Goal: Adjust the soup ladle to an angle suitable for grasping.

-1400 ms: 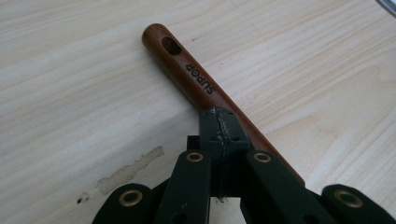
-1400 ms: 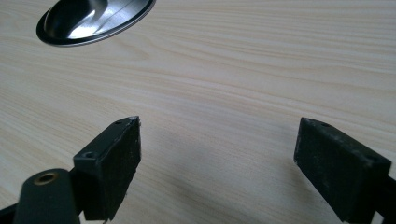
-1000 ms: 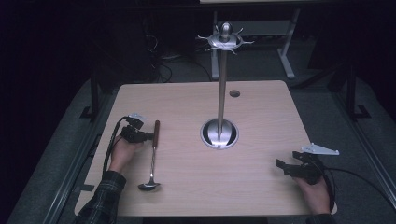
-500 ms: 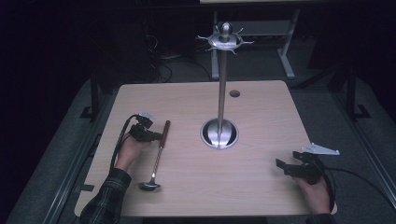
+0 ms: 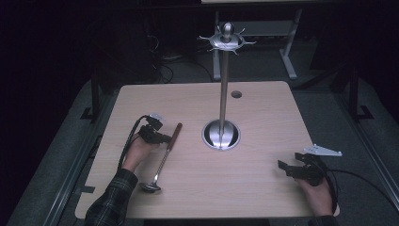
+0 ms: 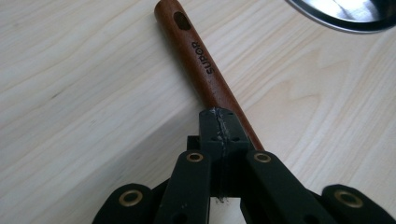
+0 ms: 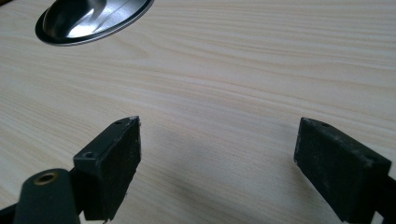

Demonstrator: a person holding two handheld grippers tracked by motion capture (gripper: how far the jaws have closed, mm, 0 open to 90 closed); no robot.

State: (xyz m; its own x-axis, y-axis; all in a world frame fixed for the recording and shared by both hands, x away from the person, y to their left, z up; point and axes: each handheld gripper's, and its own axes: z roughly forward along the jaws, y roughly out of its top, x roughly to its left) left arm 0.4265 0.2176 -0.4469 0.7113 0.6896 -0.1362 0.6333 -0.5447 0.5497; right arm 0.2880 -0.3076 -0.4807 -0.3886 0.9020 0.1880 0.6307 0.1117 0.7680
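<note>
So the left gripper [image 5: 162, 138] is sitting with its jaws pressed together, and their tips are lying right over the ladle's [image 5: 163, 157] brown wooden handle [image 6: 201, 63]. In the left gripper view the closed tips are covering the handle partway down; I can't tell whether they're actually pinching it or just resting on top. The handle has "SUPOR" printed on it and a hanging hole at the end.

Using the hook stand [image 5: 221, 134] in the middle of the table [image 5: 263, 108] as the landmark: the ladle is lying flat just left of its round steel base, handle end pointing toward the base, bowl toward the near edge.

The right gripper [image 5: 287, 168] is resting well to the right of the base and nearer the person, jaws spread wide over bare wood.
</note>
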